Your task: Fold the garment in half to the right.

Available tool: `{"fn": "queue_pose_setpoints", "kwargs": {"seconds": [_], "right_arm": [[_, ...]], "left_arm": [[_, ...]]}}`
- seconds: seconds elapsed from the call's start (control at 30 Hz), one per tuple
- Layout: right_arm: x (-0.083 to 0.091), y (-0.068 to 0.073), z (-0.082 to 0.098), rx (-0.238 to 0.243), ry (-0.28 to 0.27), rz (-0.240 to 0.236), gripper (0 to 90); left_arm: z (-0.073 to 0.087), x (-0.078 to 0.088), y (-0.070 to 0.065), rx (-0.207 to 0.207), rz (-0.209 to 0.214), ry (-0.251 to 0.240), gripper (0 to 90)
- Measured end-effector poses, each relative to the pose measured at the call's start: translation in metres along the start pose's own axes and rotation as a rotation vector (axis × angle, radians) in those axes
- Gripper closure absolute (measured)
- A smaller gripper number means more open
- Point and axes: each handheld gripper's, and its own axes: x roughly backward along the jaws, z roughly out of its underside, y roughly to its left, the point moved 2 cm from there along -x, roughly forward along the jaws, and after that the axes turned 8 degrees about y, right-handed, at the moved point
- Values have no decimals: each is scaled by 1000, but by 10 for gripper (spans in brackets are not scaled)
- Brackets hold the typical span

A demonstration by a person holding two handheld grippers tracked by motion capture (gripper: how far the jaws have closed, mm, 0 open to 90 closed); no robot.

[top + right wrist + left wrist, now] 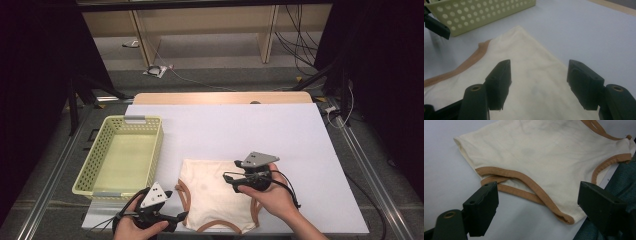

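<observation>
1 cream garment [215,192] with tan binding along its armholes and neck lies flat on the white table top [280,130], and we take it as the thing in hand. We see its tan-edged armhole [524,186] straight ahead of our left gripper [181,217], which sits at the garment's near left corner, just beside the cloth. In the left gripper view the 2 black jaws stand apart with the bound edge lying between and beyond them; no pad presses on the fabric, so that claw is open and holds nothing.

Our right gripper [229,178] hovers over the garment's right half, its hand [272,197] coming in from the near edge. In the right gripper view its 2 jaws also stand wide, with plain cream cloth [536,82] showing in the gap below them; we cannot tell whether the tips touch the fabric, yet nothing is pinched, so this claw is open too. The garment's far corner points away ahead of these jaws.

Beyond and to the left of the left gripper stands 1 pale green perforated basket [100,150], near the garment but apart from it; its holed wall [474,12] shows ahead of the right gripper's jaws. A wooden strip [220,97] borders the table's far side.
</observation>
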Motion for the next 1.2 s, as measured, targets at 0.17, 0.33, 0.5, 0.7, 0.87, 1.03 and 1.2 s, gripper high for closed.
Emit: {"fn": "queue_pose_setpoints", "kwargs": {"seconds": [0.17, 0.33, 0.5, 0.7, 0.87, 1.03, 1.2], "right_arm": [[-23, 2, -19, 21, 23, -17, 384], [-42, 4, -34, 30, 37, -22, 404], [-59, 6, -46, 39, 68, -33, 419], [-75, 10, -59, 61, 82, -35, 443], [-86, 14, -66, 69, 95, -43, 453], [-97, 13, -70, 68, 114, -44, 459], [-106, 16, -74, 65, 130, -53, 483]], "left_arm": [[1, -3, -3, -5, 10, 4, 173], [0, -6, -5, -13, 18, 15, 173], [1, -8, -4, -4, 21, 20, 173], [2, -9, -5, -7, 25, 26, 174], [2, -9, -4, -4, 26, 27, 174], [3, -9, -4, -7, 28, 31, 174], [3, -10, -4, -5, 30, 33, 174]]}}
